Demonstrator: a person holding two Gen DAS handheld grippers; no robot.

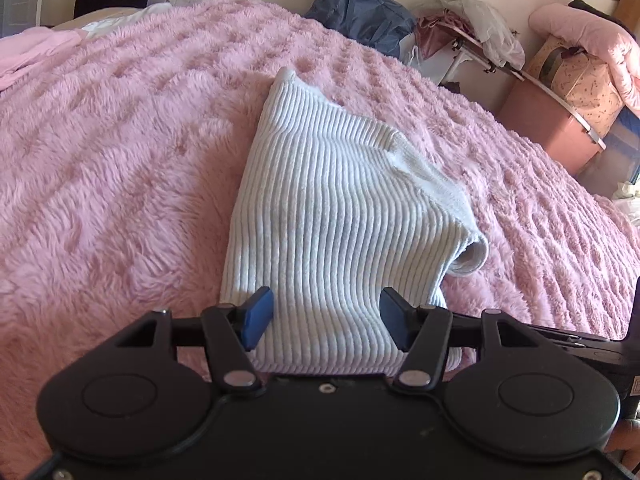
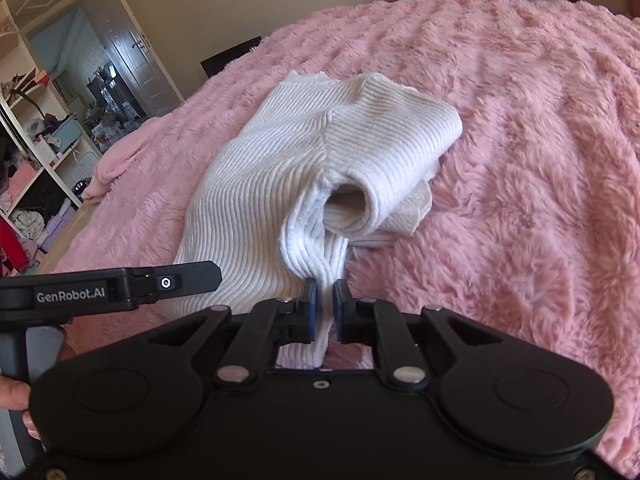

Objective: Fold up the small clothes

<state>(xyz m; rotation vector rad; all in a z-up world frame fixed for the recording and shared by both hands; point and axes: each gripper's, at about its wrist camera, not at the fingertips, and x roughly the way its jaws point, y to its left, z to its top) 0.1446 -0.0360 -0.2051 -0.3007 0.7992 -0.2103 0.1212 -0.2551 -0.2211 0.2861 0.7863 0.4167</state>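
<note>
Black linkage plates fill the near edge of both wrist views, and beyond them my fingers reach out over the bed. On my right gripper the blue-padded fingers are drawn together and clamped on a bunched fold at the near edge of the white ribbed sweater, which runs up between the pads and away from me. Just beyond that pinch a cuff gapes open like a tube, and the rest of the garment lies rumpled toward the far side on the pink fluffy blanket.

My left gripper has its fingers wide apart. The sweater's near hem lies between and below them, but neither pad presses on it; the cloth stretches away from me in a long ribbed panel, with a short sleeve sticking out on the right.

Both grippers tilt down toward the bed, side by side. In the right wrist view the left gripper's body juts in from the left, with the holding hand at the edge.

Far off sit a dark blue bag and a shelf of clutter.
</note>
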